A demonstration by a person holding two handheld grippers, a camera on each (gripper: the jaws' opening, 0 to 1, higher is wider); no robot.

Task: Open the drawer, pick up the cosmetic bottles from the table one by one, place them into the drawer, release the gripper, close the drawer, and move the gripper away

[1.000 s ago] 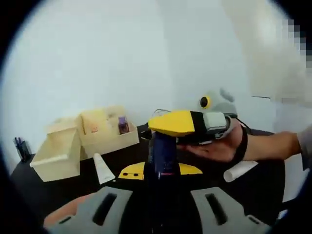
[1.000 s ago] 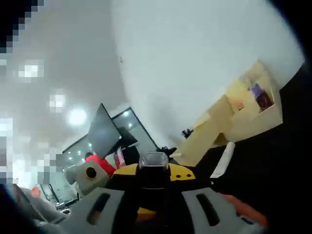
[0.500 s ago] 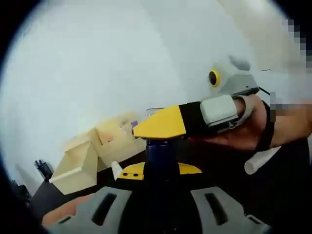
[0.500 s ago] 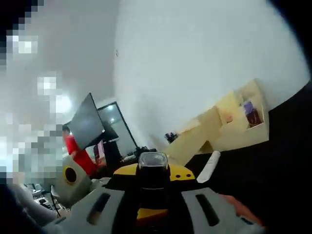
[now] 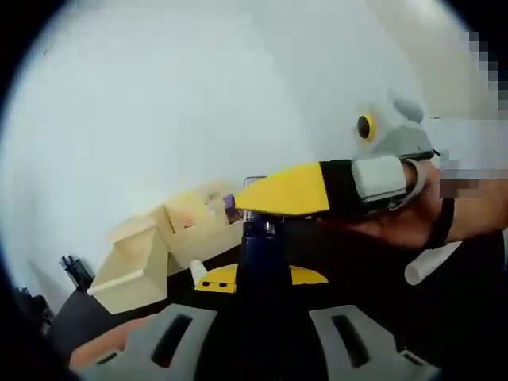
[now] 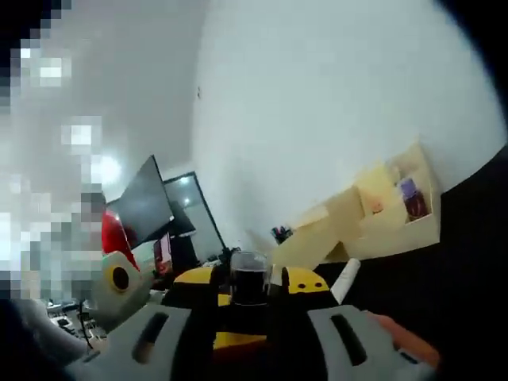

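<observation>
Two hand-held grippers are each squeezing a dark bottle. The left hand-held gripper (image 5: 258, 333) is holding a blue bottle (image 5: 262, 262) in the air, and the right hand-held gripper (image 6: 250, 333) is holding a clear-capped bottle (image 6: 250, 282). Far off, a cream drawer box (image 5: 163, 238) is sitting on the black desk (image 5: 103, 309) beside a white tube (image 6: 346, 279).

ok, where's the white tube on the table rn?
In the left gripper view the white tube lies on the black table, just in front of the cream drawer box, left of the dark bottle.
</observation>
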